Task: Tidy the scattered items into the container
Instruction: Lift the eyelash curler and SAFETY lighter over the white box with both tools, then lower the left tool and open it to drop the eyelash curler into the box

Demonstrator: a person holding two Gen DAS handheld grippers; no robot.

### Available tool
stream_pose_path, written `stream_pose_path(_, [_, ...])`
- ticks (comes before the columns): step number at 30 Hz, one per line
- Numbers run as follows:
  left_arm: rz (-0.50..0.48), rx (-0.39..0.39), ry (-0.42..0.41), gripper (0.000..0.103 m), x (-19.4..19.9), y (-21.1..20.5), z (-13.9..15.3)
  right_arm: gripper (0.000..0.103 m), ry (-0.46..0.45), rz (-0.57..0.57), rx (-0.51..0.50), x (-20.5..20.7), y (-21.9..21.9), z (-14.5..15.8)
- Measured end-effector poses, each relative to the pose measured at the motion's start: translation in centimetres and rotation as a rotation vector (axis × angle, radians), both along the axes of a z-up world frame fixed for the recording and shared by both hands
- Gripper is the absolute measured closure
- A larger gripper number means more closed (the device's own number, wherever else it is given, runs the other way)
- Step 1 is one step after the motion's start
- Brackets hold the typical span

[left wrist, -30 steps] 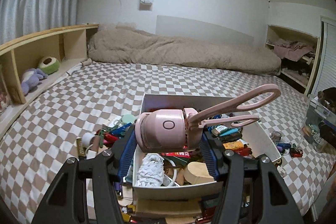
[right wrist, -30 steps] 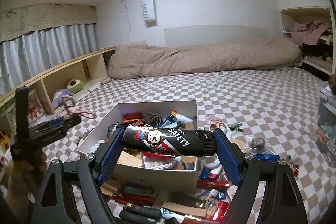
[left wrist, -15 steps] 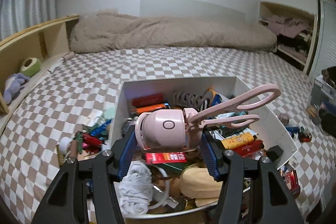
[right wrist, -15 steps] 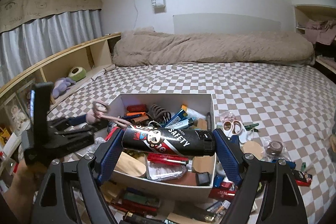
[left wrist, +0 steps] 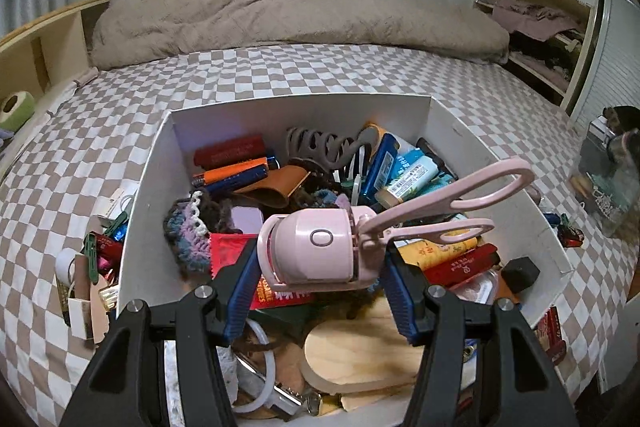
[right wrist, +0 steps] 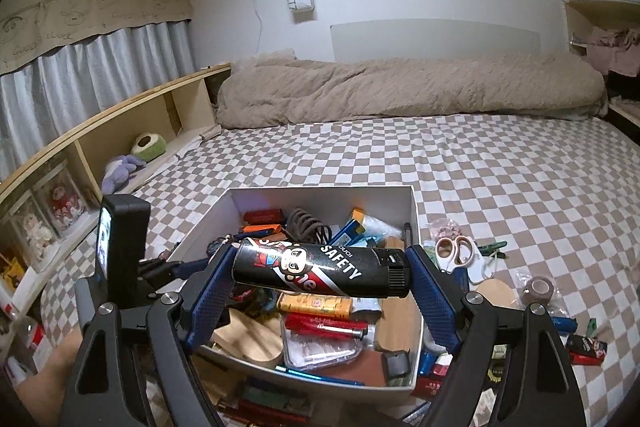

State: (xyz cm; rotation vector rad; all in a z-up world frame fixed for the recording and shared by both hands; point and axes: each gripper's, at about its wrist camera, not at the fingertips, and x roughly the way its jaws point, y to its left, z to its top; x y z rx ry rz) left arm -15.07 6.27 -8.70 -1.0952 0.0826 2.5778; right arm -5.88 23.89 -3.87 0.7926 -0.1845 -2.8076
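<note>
Left claw (left wrist: 320,281): blue pads clamped on a pink eyelash curler (left wrist: 316,247), its body crosswise between them, its looped handles (left wrist: 472,199) slanting up and away to the right. The curler hangs over the near half of the white box (left wrist: 156,187).

Right claw (right wrist: 320,287): jaws spread wide but closed on a black can (right wrist: 320,269) printed "SAFETY" with a cartoon monkey, gripped end to end, lying level. The can is above the box's near half too.

Box sits on the checkered bed (right wrist: 480,167), already crowded: brown hair clip (left wrist: 320,143) by the far wall, orange tube (left wrist: 234,173) at far left, crocheted piece (left wrist: 188,231) against the left wall, wooden oval (left wrist: 356,355) at the near edge.

Outside the box, to its right: small scissors (right wrist: 456,247), roll of brown tape (right wrist: 538,287), round wooden disc (right wrist: 494,291). To its left: clips and oddments (left wrist: 94,259) heaped by the wall.

Beyond the box, a beige duvet (right wrist: 400,87) lies along the far side of the bed.
</note>
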Motion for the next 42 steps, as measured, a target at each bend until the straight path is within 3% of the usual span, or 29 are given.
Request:
stream_pose_path(11, [0.119, -0.060, -0.066, 0.045, -1.2, 0.8, -1.1, 0.019, -0.017, -0.003, -0.007, -0.8, -0.1, -0.4])
stream_pose_path(22, [0.108, -0.097, -0.130, 0.045, -2.5, 1.9, -1.7, 0.019, -0.028, -0.009, -0.014, -1.3, 0.1, -0.7])
stream_pose_path(24, [0.094, -0.078, -0.151, 0.032, -2.6, 1.9, -1.8, 0.019, -0.029, -0.009, -0.015, -1.3, 0.1, -0.6])
stream_pose_path(26, [0.088, -0.062, -0.146, 0.008, -2.3, 1.9, -1.4, 0.019, -0.032, -0.008, -0.017, -1.5, 0.1, -0.6])
stream_pose_path(27, [0.090, -0.061, -0.132, 0.006, -2.0, 1.8, -1.1, 0.019, -0.031, -0.007, -0.018, -1.6, 0.1, -0.5])
stream_pose_path(30, [0.089, -0.068, -0.117, 0.005, -1.4, 1.5, -0.5, 0.019, -0.028, -0.010, -0.020, -1.6, 0.3, -0.3])
stream_pose_path(42, [0.079, 0.040, -0.087, 0.005, 2.7, -2.0, 0.7, 0.019, -0.070, 0.011, -0.062, -4.6, 0.6, 1.0])
